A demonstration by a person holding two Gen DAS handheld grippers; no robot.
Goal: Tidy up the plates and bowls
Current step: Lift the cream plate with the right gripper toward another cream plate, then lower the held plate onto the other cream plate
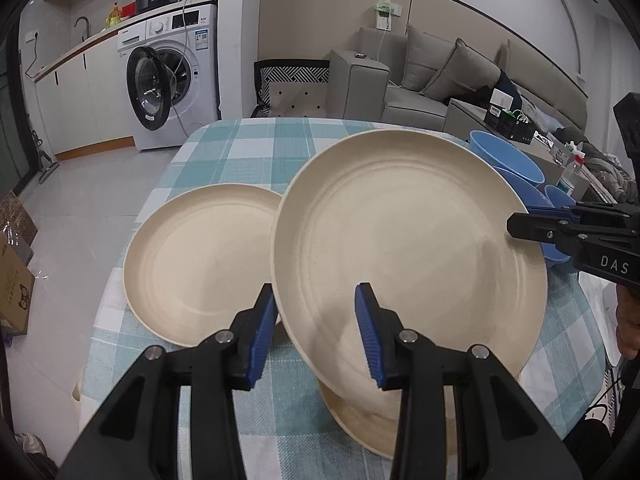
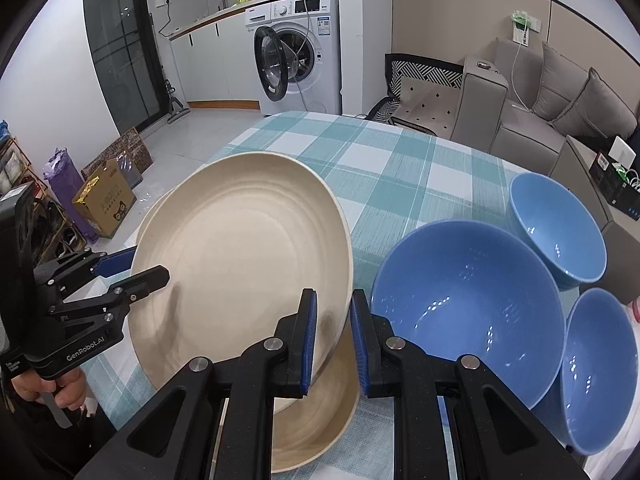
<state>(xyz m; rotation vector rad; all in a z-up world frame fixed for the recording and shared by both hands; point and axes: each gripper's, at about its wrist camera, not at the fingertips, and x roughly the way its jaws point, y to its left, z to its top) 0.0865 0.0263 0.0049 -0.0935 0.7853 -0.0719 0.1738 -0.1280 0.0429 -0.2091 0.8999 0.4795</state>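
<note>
both grippers pinch one large round cream plastic plate [image 1: 400, 248], lifted and tilted above the teal-and-white checked tablecloth [image 1: 224, 148]. left gripper [image 1: 316, 336] clamps the plate's near-left rim, blue pads [image 1: 370, 336] on either side of it. right gripper [image 2: 334, 336] is pressed tight on the plate's right rim. a second cream plate [image 1: 200, 264] lies flat on the left, a third cream plate [image 2: 320, 420] sits under the lifted one. three glossy blue bowls [image 2: 464, 308] sit close together on the right.
</note>
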